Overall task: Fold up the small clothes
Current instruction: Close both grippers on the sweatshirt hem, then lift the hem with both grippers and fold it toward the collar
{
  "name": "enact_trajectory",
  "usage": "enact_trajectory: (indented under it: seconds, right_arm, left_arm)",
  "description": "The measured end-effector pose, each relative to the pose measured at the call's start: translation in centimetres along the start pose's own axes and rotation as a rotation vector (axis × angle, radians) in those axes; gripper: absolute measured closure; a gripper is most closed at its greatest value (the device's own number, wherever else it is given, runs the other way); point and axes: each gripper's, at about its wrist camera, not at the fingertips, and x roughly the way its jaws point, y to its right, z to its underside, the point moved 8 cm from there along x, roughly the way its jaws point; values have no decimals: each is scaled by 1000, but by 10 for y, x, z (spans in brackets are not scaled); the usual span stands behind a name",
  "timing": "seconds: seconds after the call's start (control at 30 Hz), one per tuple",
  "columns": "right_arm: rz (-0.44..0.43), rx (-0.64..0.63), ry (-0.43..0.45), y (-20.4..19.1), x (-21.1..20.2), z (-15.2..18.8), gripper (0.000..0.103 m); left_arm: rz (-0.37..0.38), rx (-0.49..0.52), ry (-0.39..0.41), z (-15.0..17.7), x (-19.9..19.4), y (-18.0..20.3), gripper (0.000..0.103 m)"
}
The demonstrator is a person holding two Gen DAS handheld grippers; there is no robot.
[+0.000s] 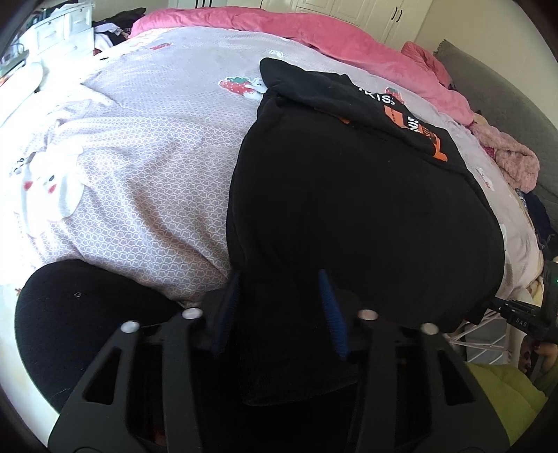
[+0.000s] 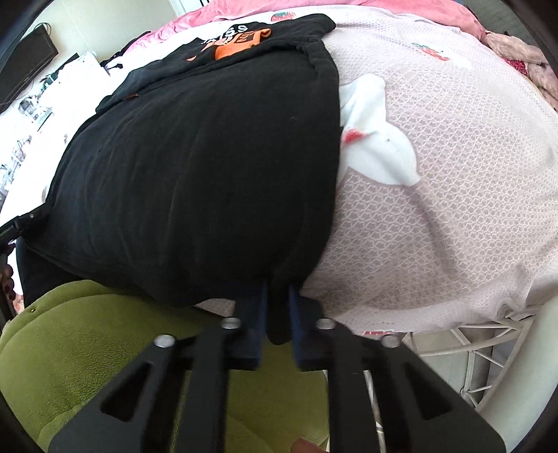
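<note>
A black shirt (image 1: 348,195) with an orange and white print lies spread on the bed, its printed part folded over at the far end. My left gripper (image 1: 280,278) has its blue fingers wide apart around the shirt's near hem, which drapes between them. In the right wrist view the same shirt (image 2: 195,167) fills the left half. My right gripper (image 2: 277,289) is shut on the shirt's near right corner, which hangs pinched between the two blue fingers.
The bed has a pale pink patterned cover (image 1: 139,167) with white rabbit and strawberry patches. A pink quilt (image 1: 314,31) lies bunched at the far side. A black cushion (image 1: 80,313) sits near left. A green cushion (image 2: 69,341) and a white wire rack (image 2: 464,352) lie below the bed's edge.
</note>
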Motion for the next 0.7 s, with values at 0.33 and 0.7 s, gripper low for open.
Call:
enact_trajectory:
  seconds: [0.33, 0.7]
  right_arm:
    - [-118, -76, 211, -21, -63, -46, 99]
    - [-78, -10, 497, 20, -111, -151, 99]
  left_arm:
    - [52, -29, 137, -26, -37, -5, 98]
    - [26, -65, 270, -120, -53, -16, 103]
